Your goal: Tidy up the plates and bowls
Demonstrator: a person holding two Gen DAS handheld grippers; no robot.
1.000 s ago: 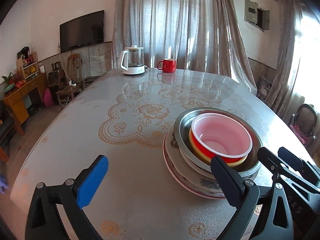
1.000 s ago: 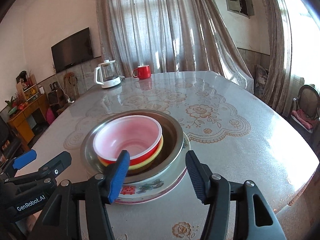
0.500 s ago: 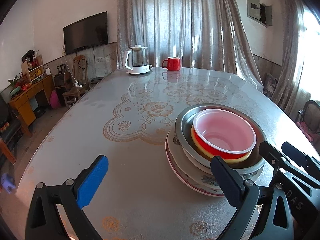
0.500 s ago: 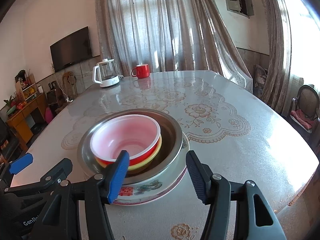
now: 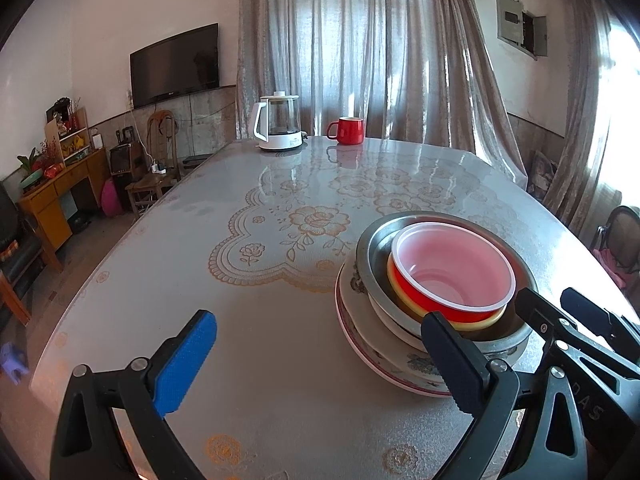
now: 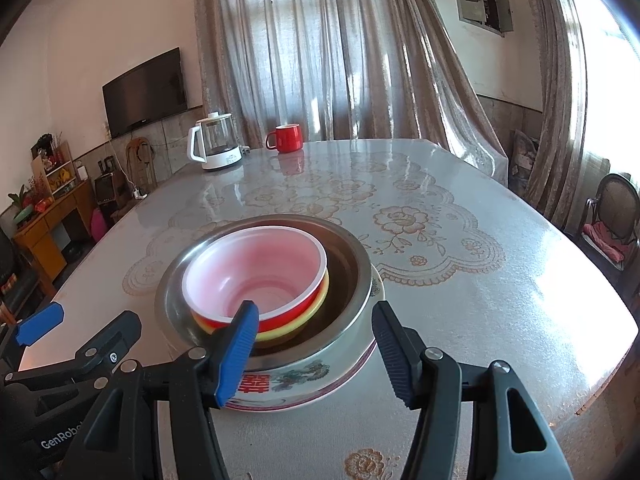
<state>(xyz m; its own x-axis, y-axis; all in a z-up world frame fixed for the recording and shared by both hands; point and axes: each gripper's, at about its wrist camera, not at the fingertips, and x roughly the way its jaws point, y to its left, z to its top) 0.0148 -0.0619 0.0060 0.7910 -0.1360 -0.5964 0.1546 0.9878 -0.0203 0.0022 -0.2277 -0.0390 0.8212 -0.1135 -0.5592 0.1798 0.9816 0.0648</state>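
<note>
We judge stacking finished: bowls (image 6: 256, 280) nested on plates (image 6: 304, 380). Left claw (image 5: 320, 360) and right claw (image 6: 314, 344) both gape empty; next, withdraw.

The worktop (image 6: 460, 280) wears a grey cloth with gold rose lacework. A red bowl (image 6: 256, 276) with a pale pink inside sits in a yellow bowl (image 6: 304, 322), a silver basin (image 6: 352, 264) and a white plate (image 6: 296, 380) with red characters. A red mug (image 6: 286, 138) stands far back.

I'm in a home living room: wall television (image 5: 176, 65), long curtains (image 5: 360, 48), kettle (image 5: 279, 122) and mug (image 5: 347, 130) on the lace-patterned tabletop (image 5: 280, 280).
</note>
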